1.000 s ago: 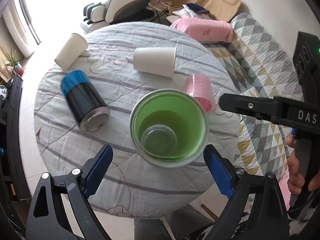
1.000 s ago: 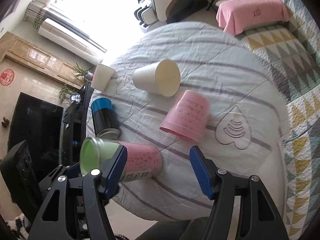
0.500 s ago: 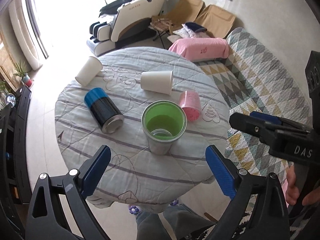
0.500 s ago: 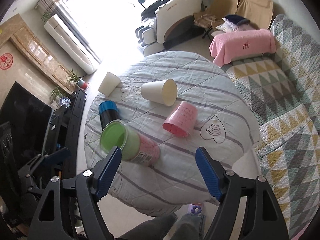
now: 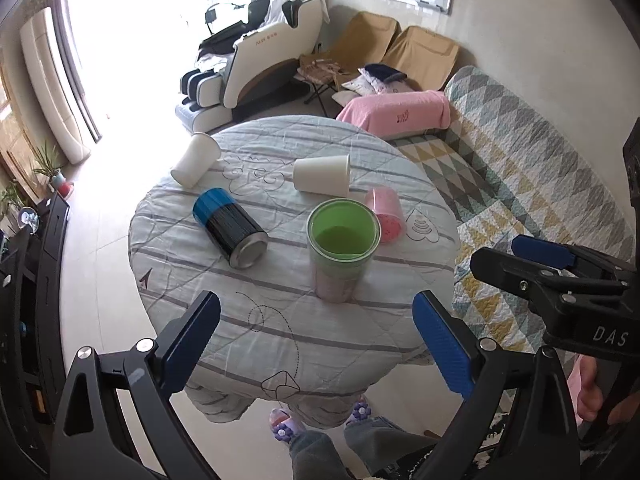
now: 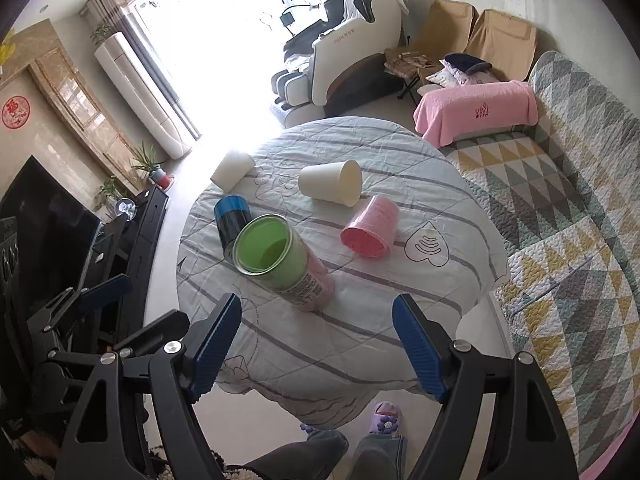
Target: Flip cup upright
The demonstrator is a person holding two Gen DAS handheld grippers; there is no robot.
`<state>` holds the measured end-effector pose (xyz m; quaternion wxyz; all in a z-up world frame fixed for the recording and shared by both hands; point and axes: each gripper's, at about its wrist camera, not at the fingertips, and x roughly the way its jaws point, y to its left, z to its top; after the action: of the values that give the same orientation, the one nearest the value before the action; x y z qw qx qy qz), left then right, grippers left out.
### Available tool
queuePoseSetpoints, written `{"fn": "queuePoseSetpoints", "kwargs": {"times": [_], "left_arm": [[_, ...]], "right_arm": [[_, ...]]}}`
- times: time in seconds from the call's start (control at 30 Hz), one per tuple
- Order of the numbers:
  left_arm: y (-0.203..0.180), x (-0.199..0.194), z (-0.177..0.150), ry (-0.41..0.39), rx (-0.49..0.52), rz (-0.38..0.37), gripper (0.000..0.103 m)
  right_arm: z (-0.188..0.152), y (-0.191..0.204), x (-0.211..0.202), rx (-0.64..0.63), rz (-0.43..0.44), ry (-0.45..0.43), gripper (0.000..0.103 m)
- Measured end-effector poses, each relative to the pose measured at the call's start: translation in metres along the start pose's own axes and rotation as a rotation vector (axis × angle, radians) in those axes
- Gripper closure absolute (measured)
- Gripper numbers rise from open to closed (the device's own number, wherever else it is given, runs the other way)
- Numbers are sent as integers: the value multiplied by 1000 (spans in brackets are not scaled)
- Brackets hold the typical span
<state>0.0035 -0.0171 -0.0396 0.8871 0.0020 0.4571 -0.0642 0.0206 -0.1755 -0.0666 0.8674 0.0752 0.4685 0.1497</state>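
Note:
A green-lined cup with a pink base (image 5: 342,250) stands upright on the round quilted table (image 5: 280,336), mouth up; it also shows in the right wrist view (image 6: 280,260). My left gripper (image 5: 316,344) is open and empty, held high above the table's near edge. My right gripper (image 6: 316,344) is open and empty, also high and back from the cup; it shows at the right of the left wrist view (image 5: 536,260). Neither touches the cup.
On the table lie a blue-and-black can (image 5: 230,226), a small pink cup (image 5: 386,216), a white paper cup (image 5: 322,176) and a second white cup (image 5: 195,159) at the far edge. A patterned sofa (image 5: 520,184) stands right. The person's feet (image 5: 320,424) are below.
Both grippers have pulled up and back from the table, so the cup looks smaller. The green cup stays upright, free of the open left gripper.

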Motion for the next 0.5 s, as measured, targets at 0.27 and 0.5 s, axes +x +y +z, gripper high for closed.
{"fn": "queuePoseSetpoints", "kwargs": {"times": [0.27,0.5], "left_arm": [[2,-21,3,-73,19,18,4],[2,-39,6,-156,22,19,4]], "right_arm": [[0,12,-17,-8,-11,-55,23],[-1,21,-40,-32,-17,-148,23]]}}
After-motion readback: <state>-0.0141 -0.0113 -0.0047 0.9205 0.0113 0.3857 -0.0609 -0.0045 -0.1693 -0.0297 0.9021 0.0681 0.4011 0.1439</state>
